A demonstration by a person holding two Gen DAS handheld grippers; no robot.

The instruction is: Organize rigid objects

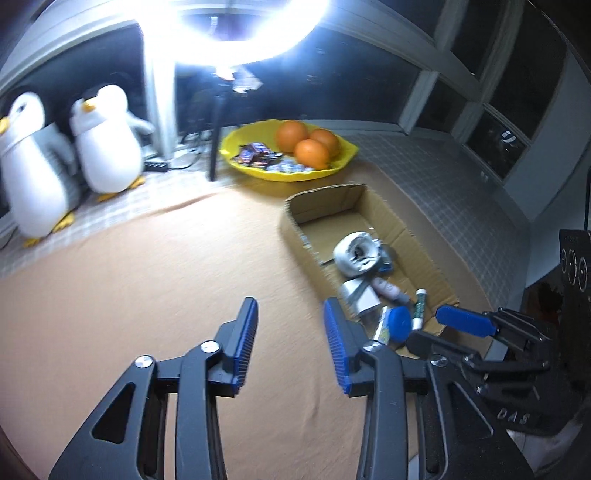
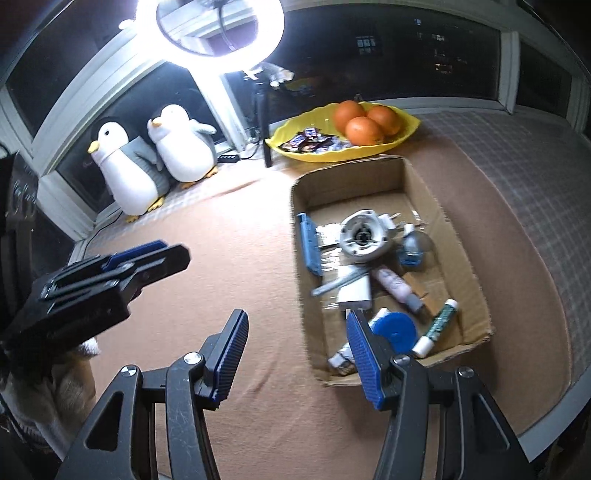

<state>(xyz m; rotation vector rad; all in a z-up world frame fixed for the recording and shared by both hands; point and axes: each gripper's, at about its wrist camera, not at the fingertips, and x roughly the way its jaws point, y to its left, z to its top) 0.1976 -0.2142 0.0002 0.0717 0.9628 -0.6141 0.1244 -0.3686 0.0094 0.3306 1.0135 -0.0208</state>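
A shallow cardboard box [image 2: 417,177] [image 1: 325,201] lies on the tan cloth and holds several small items: a white round device [image 2: 362,236] [image 1: 356,253], a blue comb [image 2: 308,245], a white charger [image 2: 356,291], a pink tube [image 2: 395,286], a blue round lid [image 2: 395,330] [image 1: 400,321], a green-white stick [image 2: 437,325] [image 1: 419,306]. My left gripper [image 1: 290,332] is open and empty over bare cloth left of the box; it also shows in the right wrist view [image 2: 147,254]. My right gripper [image 2: 295,339] is open and empty at the box's near left corner.
A yellow bowl [image 2: 406,127] [image 1: 258,173] with three oranges [image 2: 364,131] and candy sits behind the box. Two plush penguins [image 2: 155,158] [image 1: 66,162] stand at the back left by the window. A ring light [image 2: 218,33] on a black stand shines above.
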